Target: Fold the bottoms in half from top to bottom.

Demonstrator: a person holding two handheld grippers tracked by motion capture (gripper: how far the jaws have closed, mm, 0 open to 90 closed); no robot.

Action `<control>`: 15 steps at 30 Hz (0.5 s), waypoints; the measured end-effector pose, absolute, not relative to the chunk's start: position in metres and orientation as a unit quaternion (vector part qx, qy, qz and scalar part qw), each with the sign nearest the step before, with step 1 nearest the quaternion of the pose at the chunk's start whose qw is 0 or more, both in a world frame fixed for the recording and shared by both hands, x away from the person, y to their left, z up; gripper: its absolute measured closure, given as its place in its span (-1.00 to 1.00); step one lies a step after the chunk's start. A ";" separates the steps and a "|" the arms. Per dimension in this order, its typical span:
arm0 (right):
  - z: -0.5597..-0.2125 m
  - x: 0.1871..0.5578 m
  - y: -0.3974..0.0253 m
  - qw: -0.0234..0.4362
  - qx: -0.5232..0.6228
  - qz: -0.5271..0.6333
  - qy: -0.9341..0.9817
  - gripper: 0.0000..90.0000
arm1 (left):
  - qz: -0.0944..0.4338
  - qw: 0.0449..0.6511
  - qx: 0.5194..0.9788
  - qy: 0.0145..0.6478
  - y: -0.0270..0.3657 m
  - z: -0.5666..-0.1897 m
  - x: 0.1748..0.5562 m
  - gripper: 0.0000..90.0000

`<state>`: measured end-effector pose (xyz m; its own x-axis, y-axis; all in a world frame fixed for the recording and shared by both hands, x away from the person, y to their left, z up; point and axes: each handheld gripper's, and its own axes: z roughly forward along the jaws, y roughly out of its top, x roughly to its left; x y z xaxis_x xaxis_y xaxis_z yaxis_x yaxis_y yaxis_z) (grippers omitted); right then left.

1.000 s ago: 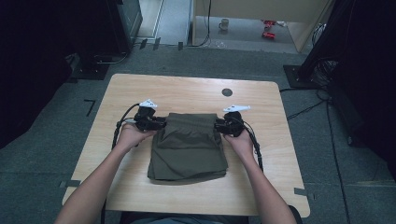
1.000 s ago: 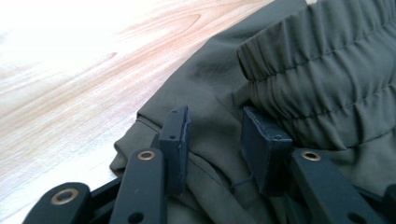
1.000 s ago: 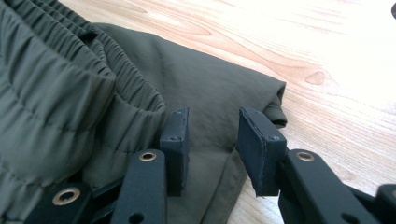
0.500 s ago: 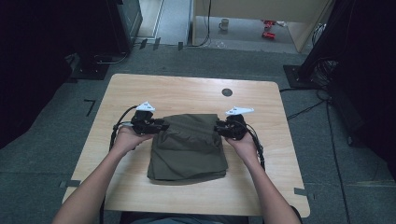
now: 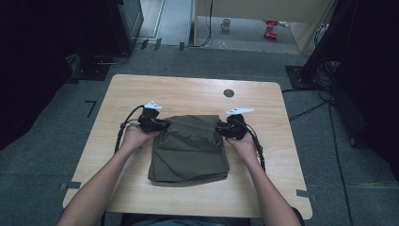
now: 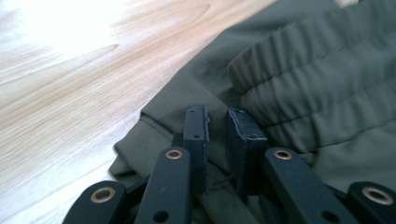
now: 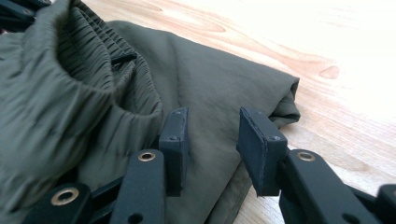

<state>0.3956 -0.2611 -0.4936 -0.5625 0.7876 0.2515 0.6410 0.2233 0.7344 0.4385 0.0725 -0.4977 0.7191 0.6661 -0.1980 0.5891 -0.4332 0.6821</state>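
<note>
A folded olive-green garment (image 5: 190, 148) with an elastic waistband (image 6: 308, 70) lies in the middle of the wooden table (image 5: 188, 92). My left gripper (image 5: 162, 125) is at the garment's far left corner. Its jaws stand nearly together with a fold of the cloth (image 6: 217, 158) pinched between them. At the far right corner is my right gripper (image 5: 222, 129). Its jaws stand apart over the garment's flat upper layer (image 7: 210, 88), with the pads (image 7: 175, 135) resting against the cloth and nothing clamped. The waistband (image 7: 60, 70) bunches up to the left in the right gripper view.
A small dark round hole (image 5: 228, 92) sits in the table beyond the garment. Bare wood runs along the table's far and near edges and both sides. Dark equipment stands on the floor around the table, and cables (image 5: 306, 110) trail off to the right.
Both grippers have stayed at the garment's far corners, shifting only slightly inward. The garment lies as before.
</note>
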 end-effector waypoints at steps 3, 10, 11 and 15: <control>-0.498 0.399 -0.257 0.086 0.460 0.415 0.780 0.33 | 0.046 0.382 0.846 0.369 0.070 -0.501 0.439 0.69; -0.489 0.392 -0.259 0.048 0.443 0.457 0.770 0.21 | 0.028 0.397 0.846 0.356 0.082 -0.483 0.422 0.40; -0.489 0.392 -0.259 0.048 0.443 0.457 0.770 0.21 | 0.028 0.397 0.846 0.356 0.082 -0.483 0.422 0.37; -0.476 0.372 -0.255 0.050 0.409 0.463 0.785 0.15 | 0.024 0.405 0.851 0.332 0.086 -0.471 0.401 0.27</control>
